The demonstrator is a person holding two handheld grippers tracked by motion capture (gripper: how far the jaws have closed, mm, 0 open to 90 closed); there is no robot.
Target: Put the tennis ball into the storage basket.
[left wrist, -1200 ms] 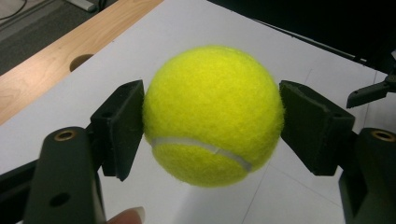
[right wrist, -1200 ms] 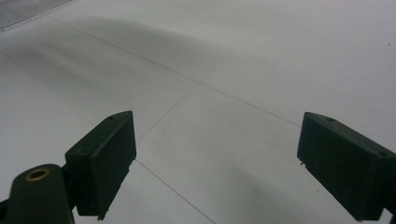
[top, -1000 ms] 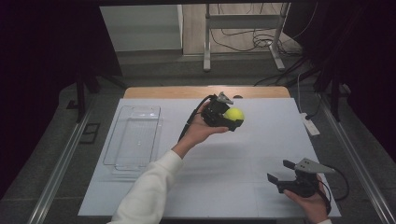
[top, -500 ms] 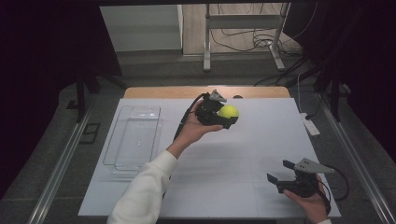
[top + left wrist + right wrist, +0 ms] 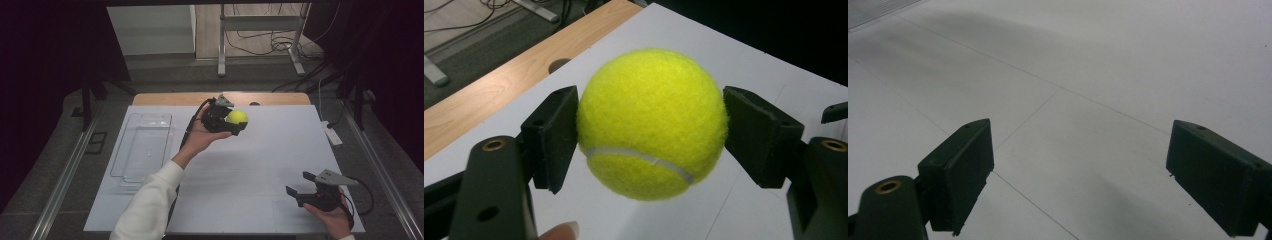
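Jaws of the left gripper (image 5: 651, 130) clamp a yellow tennis ball (image 5: 652, 122) across its widest girth, one black pad on each side, so the felt is gripped at the diameter and cannot roll out forward or back. In the high view the left gripper (image 5: 236, 121) holds the tennis ball (image 5: 237, 117) lifted off the tabletop (image 5: 260, 165), toward 12 o'clock of the white surface, near the bare wooden strip at the far edge. The ball's white seam curves across its lower half, facing the left gripper view's camera.

Jaws of the right gripper (image 5: 1083, 175) stand wide apart with nothing between them; bare white sheet lies beneath. In the high view the right gripper (image 5: 300, 186) sits low at about 5 o'clock, well apart from the ball, held in a hand (image 5: 332, 217) close to the near edge. This parked posture keeps it out of the left arm's working path.

A clear plastic tray (image 5: 142, 147) lies at about 9 o'clock on the tabletop, empty as far as its transparent walls allow judging. As the only receptacle present, it is the probable destination for the ball. Reaching it calls for a carry toward 8 o'clock, with the ball kept above the rim before release.
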